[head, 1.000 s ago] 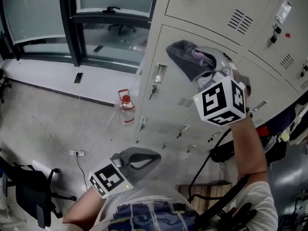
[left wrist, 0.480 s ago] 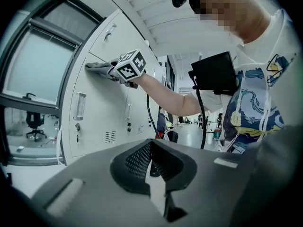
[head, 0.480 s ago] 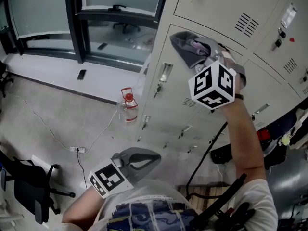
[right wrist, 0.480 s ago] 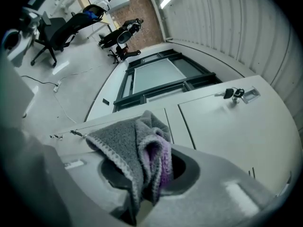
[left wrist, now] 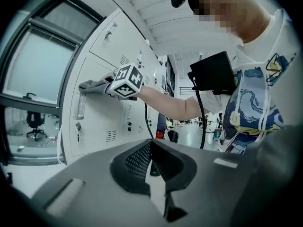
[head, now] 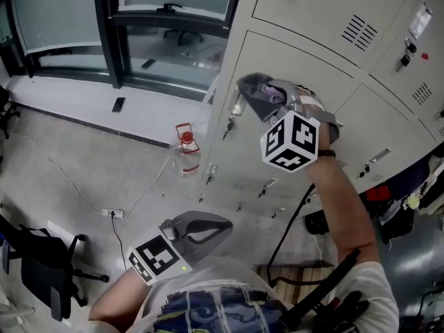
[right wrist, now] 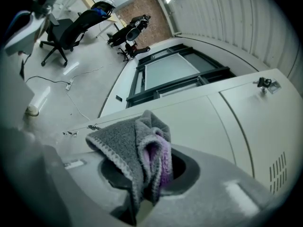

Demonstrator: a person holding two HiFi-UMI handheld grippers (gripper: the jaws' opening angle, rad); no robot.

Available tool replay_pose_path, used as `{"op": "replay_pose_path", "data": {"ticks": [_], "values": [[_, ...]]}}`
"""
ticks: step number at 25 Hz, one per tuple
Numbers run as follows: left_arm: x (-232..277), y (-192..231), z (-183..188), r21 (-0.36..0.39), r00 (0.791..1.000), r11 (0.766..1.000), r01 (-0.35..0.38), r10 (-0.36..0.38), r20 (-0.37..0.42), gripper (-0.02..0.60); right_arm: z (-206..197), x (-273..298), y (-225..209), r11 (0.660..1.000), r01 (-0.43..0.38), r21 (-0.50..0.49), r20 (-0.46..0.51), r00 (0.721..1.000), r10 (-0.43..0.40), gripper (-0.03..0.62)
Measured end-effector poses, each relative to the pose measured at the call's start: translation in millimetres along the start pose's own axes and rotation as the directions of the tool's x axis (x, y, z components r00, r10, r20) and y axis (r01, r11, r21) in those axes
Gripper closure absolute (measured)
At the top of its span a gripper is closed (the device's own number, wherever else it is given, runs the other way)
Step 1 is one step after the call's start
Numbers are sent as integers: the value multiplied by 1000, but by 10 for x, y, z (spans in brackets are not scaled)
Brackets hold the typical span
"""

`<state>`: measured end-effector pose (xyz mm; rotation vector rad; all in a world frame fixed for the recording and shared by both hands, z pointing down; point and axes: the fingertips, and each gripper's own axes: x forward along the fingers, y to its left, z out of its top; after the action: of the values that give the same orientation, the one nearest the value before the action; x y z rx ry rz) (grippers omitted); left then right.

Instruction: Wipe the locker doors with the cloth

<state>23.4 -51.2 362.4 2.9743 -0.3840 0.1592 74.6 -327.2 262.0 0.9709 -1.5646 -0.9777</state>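
- Gripping the grey-and-purple cloth (right wrist: 139,150): right claw (right wrist: 144,195), jaws clamped on a bunched fold.
- Cloth sits against a beige locker door (head: 305,64), at the door's left edge, just beside its handle (head: 236,108).
- Left claw (left wrist: 152,167) has its jaws together with nothing between them; it hangs low near the person's torso, well apart from the lockers.
- Clear jug (head: 184,155) with red cap stands on the floor (head: 83,158) beside the locker bank.

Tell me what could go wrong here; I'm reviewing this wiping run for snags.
The cloth, bunched in the right gripper, is close to the key sticking out of the locker door; it might snag there. Only a fold seems clamped, so it could slip free.
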Motion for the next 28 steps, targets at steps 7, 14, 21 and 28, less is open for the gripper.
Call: {"op": "replay_pose_path", "data": {"ticks": [7, 14, 21, 28], "values": [[8, 19, -5, -5, 1000, 1000, -1, 1, -5, 578, -176, 156, 508, 998, -63, 21, -16, 998, 64, 507], [41, 33, -9, -8, 1000, 1000, -1, 1, -5, 578, -359, 331, 1095, 990, -139, 2, -43, 989, 139, 507], [54, 50, -23, -14, 1000, 1000, -3, 3, -7, 578, -465, 455, 1485, 983, -184, 11, -59, 981, 184, 508], [58, 82, -28, -18, 1000, 1000, -9, 8, -10, 578, -556, 596, 1892, 971, -237, 15, -63, 969, 237, 508]]}}
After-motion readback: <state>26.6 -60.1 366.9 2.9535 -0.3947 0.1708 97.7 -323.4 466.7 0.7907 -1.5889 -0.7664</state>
